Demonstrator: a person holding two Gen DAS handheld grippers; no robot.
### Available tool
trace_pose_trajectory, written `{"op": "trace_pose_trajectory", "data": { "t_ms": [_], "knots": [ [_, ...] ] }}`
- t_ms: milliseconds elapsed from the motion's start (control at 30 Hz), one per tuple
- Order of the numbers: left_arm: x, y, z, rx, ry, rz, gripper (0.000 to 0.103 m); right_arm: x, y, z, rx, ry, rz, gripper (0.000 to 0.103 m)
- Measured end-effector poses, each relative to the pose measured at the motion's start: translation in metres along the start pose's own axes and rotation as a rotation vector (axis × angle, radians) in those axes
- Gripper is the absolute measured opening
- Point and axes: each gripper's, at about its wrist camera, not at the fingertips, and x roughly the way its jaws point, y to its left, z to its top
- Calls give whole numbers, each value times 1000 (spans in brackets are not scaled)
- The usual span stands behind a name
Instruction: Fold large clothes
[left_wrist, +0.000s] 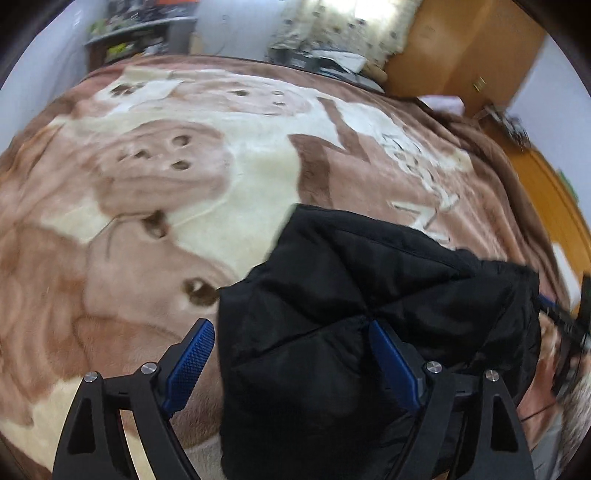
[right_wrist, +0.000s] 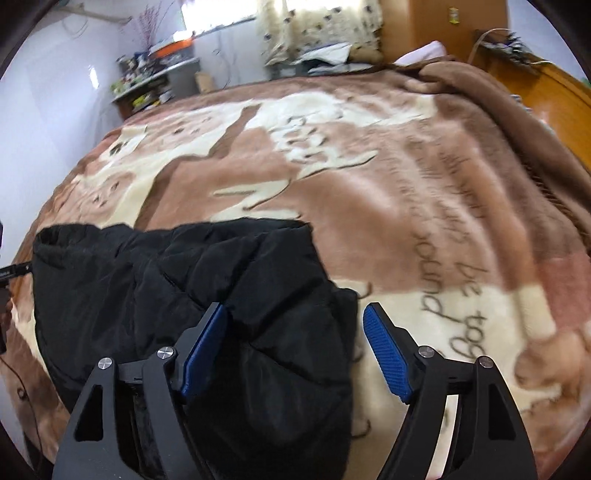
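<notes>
Black jacket (left_wrist: 354, 317) lies folded on blanket (left_wrist: 147, 184).

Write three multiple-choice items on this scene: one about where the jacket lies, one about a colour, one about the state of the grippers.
1. The black jacket lies on:
A. a wooden floor
B. a brown and cream blanket
C. a chair

2. The finger pads are:
A. red
B. green
C. blue

3. The left gripper and right gripper are:
A. both open
B. both shut
C. one open, one shut

Answers:
1 B: the blanket shows all around the jacket.
2 C: the textured pads are blue in both views.
3 A: each view shows a wide gap between the fingers.
</notes>
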Motion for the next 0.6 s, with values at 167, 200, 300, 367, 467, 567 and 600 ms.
{"op": "trace_pose_trajectory", "data": {
  "t_ms": [167,200,300,367,467,567,600],
  "knots": [
    [12,-8,11,-21,9,-10,74,22,-6,6,107,50,110,67],
    [12,-7,12,-38,11,-4,68,21,-7,6,128,39,107,57],
    [11,-6,14,-50,11,62,39,8,-5,3,128,-11,94,20],
    [5,-6,14,-44,-13,72,31,-16,-1,-1,96,-104,76,16],
    [3,-5,15,-43,-49,110,27,-29,-1,1,109,-148,45,16],
    [25,-7,16,-34,-1,153,28,6,7,4,63,-30,-52,17],
    [35,-8,15,-32,21,169,28,24,9,3,65,42,-81,17]
  ]
}}
